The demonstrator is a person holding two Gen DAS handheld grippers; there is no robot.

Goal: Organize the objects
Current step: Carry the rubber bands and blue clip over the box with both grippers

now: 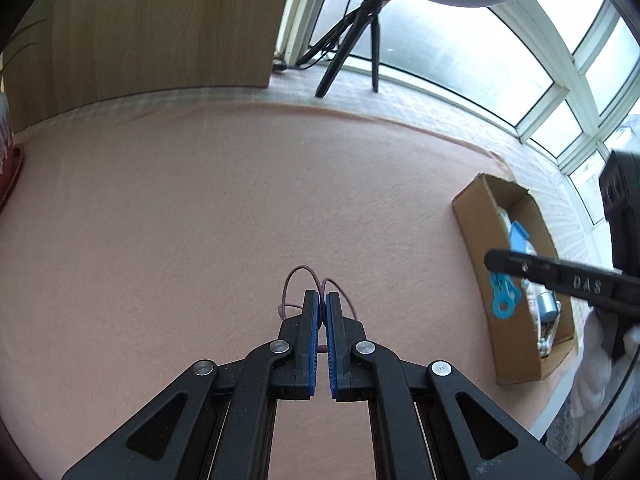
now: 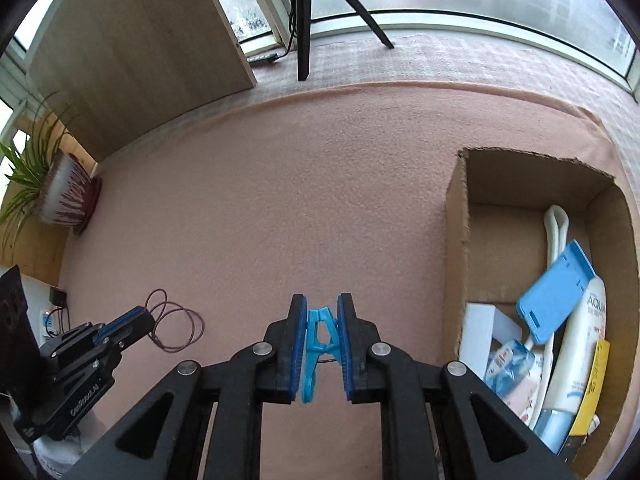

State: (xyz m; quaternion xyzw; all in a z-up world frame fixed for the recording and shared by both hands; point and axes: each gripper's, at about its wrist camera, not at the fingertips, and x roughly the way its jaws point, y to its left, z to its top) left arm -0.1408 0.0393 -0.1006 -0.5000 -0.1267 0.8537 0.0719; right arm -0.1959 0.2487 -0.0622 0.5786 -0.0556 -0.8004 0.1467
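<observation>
The left gripper (image 1: pixel 322 300) has its blue pads pressed together on a thin purple cord loop (image 1: pixel 298 276), whose coils curl out above and beside the fingertips over the pink cloth (image 1: pixel 200 208); from the right wrist view the same loop (image 2: pixel 176 326) hangs in rings off the tip of that gripper (image 2: pixel 140 322) at the lower left. The right gripper (image 2: pixel 322 312) is clamped narrowly on a light blue clothes peg (image 2: pixel 318 344), which stands upright between the two pads with its looped tail pointing back toward the camera. In the left wrist view that peg (image 1: pixel 502 294) shows beneath the right gripper's dark finger (image 1: pixel 560 276), over the near wall of the cardboard box (image 1: pixel 472 216). The box (image 2: pixel 456 240) sits on the cloth to the right, open at the top, holding a blue flat case (image 2: pixel 554 304), a white lotion bottle (image 2: pixel 580 352), a yellow packet (image 2: pixel 596 384) and other small items piled at its near end. A potted plant (image 2: pixel 64 196) stands at the cloth's left edge, and black tripod legs (image 2: pixel 304 20) rise by the window behind
</observation>
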